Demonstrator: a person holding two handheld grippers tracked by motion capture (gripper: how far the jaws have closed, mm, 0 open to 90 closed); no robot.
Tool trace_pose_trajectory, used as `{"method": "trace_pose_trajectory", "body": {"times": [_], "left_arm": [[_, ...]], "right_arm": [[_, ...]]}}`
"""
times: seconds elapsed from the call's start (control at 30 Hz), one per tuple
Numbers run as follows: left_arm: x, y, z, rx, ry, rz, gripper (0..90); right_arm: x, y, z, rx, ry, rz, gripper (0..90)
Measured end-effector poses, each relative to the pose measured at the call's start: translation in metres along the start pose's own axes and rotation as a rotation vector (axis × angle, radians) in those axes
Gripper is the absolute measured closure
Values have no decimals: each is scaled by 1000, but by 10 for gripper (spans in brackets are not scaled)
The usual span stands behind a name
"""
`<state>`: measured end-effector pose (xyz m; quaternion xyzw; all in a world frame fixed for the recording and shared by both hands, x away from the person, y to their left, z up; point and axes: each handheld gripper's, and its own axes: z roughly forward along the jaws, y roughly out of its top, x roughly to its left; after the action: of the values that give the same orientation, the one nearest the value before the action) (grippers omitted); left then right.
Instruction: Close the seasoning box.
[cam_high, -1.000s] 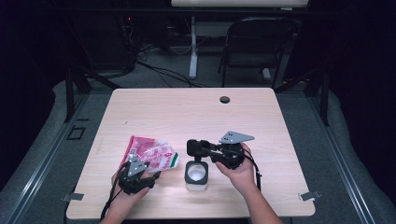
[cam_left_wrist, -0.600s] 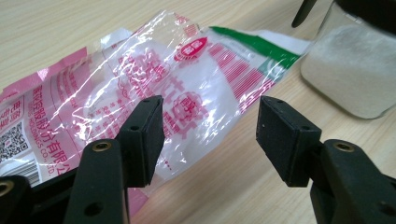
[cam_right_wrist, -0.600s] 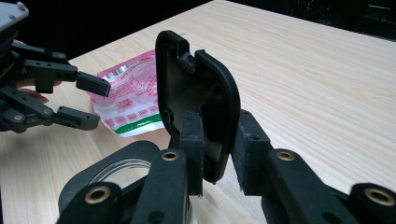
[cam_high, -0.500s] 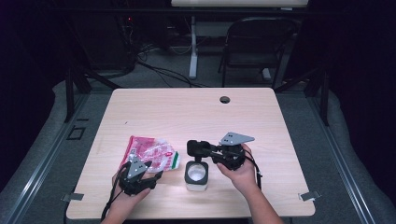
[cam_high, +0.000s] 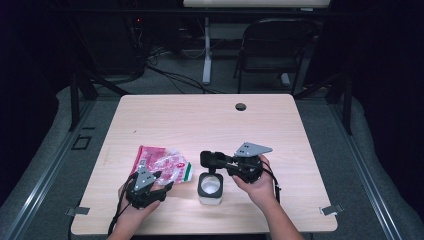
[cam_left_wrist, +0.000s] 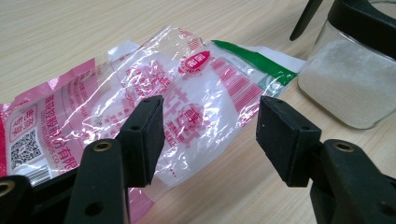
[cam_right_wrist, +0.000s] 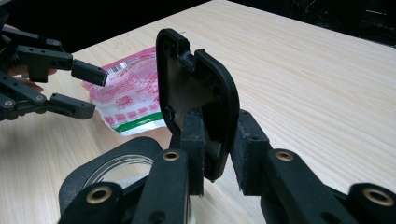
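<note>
The wooden table (cam_high: 175, 115) is standing in a dark room, with a black chair (cam_high: 272, 45) behind its far edge. The pink plastic bag (cam_left_wrist: 154, 93) is lying flat on the near left part. Just right of it, the glass jar (cam_high: 210, 187) is standing upright. The right gripper (cam_right_wrist: 217, 154) is clamping the jar's raised black lid (cam_right_wrist: 196, 93); its jaws have just been closing. The left gripper (cam_left_wrist: 210, 135) is hovering over the bag, jaws apart and holding nothing.

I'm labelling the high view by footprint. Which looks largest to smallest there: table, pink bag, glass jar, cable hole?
1. table
2. pink bag
3. glass jar
4. cable hole, though it lies farther from the camera, which shrinks it somewhat.
</note>
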<state>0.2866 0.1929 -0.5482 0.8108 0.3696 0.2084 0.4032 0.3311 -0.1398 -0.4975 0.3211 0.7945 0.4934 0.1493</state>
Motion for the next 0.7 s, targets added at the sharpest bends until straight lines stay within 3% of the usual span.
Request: {"method": "trace_pose_trajectory", "body": {"times": [0.7], "left_arm": [[3,3,-1,-15,-3,-19,422]], "right_arm": [[5,0,-3,12,-11,-29,769]]}}
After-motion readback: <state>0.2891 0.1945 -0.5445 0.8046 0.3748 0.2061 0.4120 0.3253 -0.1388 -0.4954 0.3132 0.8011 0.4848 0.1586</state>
